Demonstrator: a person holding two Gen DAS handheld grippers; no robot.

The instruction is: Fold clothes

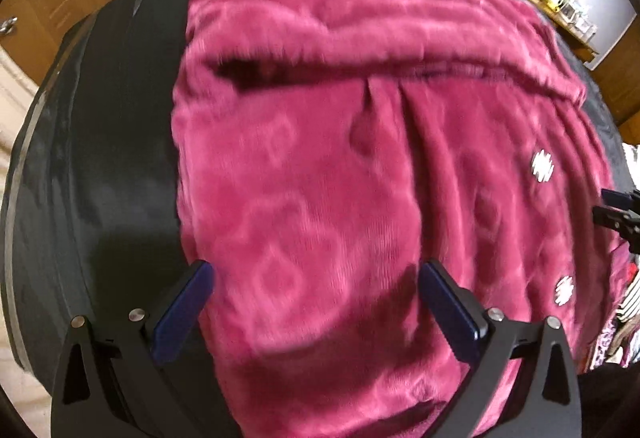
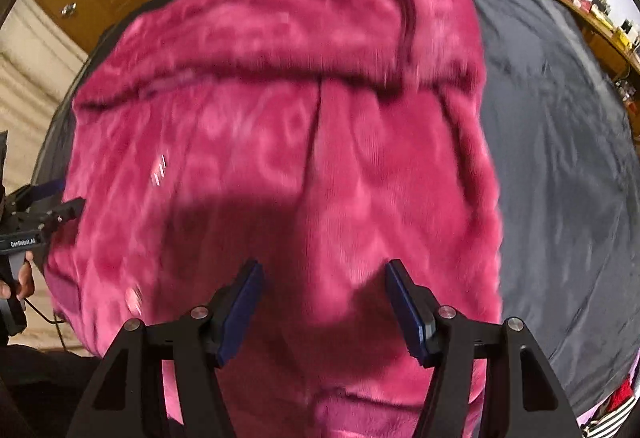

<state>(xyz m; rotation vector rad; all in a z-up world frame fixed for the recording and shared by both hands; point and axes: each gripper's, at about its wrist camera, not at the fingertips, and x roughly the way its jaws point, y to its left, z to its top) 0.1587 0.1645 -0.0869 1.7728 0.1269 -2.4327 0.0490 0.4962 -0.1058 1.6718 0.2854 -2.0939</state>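
Pink fleece garment [image 1: 320,165] is lying spread on the dark bed sheet [image 2: 560,157], taking up most of both wrist views. A thick band of it [image 1: 340,25] is lying folded across the far end, with a shadowed gap under its left edge. Two white patterned buttons [image 1: 542,160] are showing on the right side in the left wrist view. Left claw [image 1: 316,274] is hanging wide open over the near part of the fabric, nothing between the pads, both blue fingers [image 1: 182,314] clear of the cloth as far as I can tell. Right claw [image 2: 324,274] is standing roughly half open, also empty, pointing steeply down at the near middle of the garment. Each claw is showing at the edge of the other's view, and a hand [image 2: 20,280] is gripping the left tool's handle. Frames are motion-blurred, so exact height above the cloth is hard to call. My read: one fold looks done at the far end, and both claws are lining up for the next grasp on the near portion. Next move is probably needing each claw dropped onto a near edge or corner, pinching through the thick pile, then lifting together and carrying toward the far band. Risk: fleece is bulky and soft, so a shallow pinch may be slipping off or grabbing one layer only. A striped item [image 2: 612,414] is sitting at the bed's near right corner, well apart.
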